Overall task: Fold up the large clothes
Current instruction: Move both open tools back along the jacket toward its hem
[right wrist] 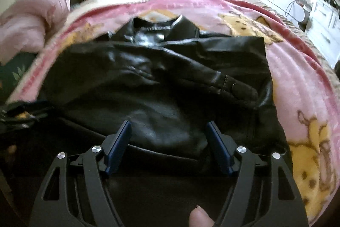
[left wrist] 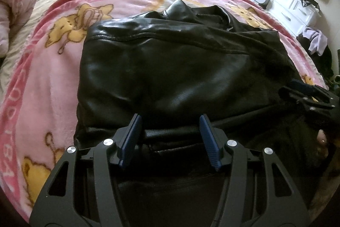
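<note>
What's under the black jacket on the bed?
The jacket lies on a pink cartoon blanket, which shows on both sides. The blanket beneath the jacket is covered, so anything there cannot be seen.

Ahead of my left gripper (left wrist: 170, 120) the black leather jacket (left wrist: 170, 61) fills the middle of the bed, its folded near edge just beyond my spread fingers. Bare pink blanket (left wrist: 53, 78) lies open to its left. To the right my right gripper (left wrist: 306, 95) sits by the jacket's edge. From the right gripper's (right wrist: 170, 127) view, a sleeve cuff (right wrist: 240, 88) lies across the jacket, with blanket free on the right.
</note>
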The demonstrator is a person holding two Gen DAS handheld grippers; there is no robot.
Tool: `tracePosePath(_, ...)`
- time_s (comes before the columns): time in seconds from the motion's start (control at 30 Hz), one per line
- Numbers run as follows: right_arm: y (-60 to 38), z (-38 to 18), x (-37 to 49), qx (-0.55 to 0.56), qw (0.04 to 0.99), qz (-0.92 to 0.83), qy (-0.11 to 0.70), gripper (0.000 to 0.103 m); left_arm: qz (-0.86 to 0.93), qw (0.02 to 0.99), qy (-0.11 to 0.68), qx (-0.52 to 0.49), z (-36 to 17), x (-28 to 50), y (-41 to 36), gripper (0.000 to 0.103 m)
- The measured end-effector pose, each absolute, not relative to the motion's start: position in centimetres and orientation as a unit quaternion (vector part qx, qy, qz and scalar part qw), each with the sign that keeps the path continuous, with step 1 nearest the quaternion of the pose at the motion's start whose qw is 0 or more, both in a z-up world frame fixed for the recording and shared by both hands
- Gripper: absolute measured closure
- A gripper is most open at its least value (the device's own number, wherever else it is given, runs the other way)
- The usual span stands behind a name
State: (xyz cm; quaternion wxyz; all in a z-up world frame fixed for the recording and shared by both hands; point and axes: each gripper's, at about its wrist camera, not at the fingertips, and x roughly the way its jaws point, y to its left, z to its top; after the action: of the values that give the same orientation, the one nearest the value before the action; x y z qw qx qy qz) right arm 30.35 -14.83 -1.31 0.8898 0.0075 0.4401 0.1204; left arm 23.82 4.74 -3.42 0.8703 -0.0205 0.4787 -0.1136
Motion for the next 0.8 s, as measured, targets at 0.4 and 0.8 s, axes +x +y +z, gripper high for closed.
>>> tracePosePath(0.4,-16.3,1.0,28.8,0.061,0.898,0.122,0.418,0.012,-0.126,0.870,0.474,-0.041,-1.9,23.2,4.8,0.045)
tracePosePath(0.8,-16.5,3.0,27.3,0.069,0.905,0.126,0.401,0.009,-0.140,0.874,0.465,-0.038,0.0,22.2,4.0,0.030)
